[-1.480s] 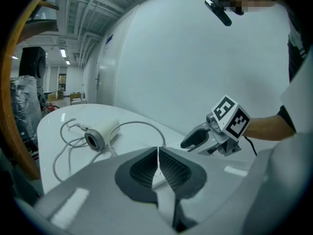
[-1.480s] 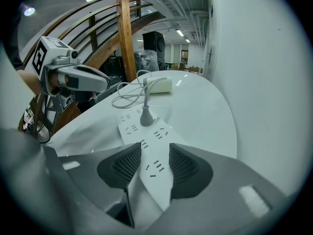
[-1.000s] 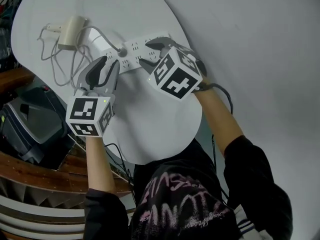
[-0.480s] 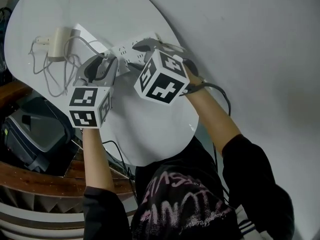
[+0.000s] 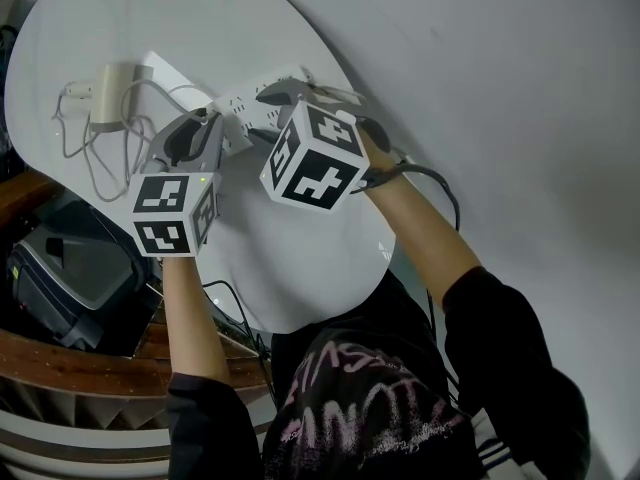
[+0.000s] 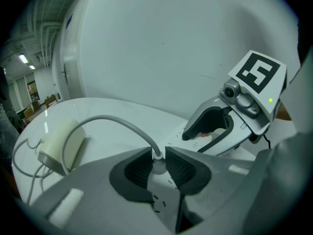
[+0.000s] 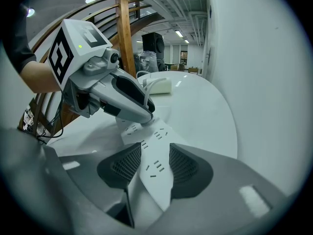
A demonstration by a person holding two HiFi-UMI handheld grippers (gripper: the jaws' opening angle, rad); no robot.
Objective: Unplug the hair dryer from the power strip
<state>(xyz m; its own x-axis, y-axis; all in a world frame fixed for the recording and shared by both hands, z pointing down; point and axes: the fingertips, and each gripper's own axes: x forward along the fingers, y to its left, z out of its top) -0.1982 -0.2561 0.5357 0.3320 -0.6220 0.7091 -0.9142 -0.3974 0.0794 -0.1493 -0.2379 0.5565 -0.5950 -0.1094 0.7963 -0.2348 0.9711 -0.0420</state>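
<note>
**Plug pinched, strip braced for the pull**

The left gripper is closing its jaws down to a narrow gap around the white plug, gripping it just above the socket. The grey cord is arching up out of the jaws and running away to the left, to the cream hair dryer lying well ahead of this gripper on the white surface. Holding the plug body rather than the cord looks deliberate: the pull would go straight into the pins rather than straining the lead.

The right gripper is straddling the power strip across its width, with both ribbed pads pressing in on the long edges. The strip is running forward from between its jaws toward the left gripper, which is sitting just ahead at the far sockets. This grip is probably acting as an anchor, so the strip does not rise with the plug.

The plug is seemingly seated in the strip, so the unplugging is not yet done. The next move likely calls for a straight lift by the left gripper while the right one is bracing.
</note>
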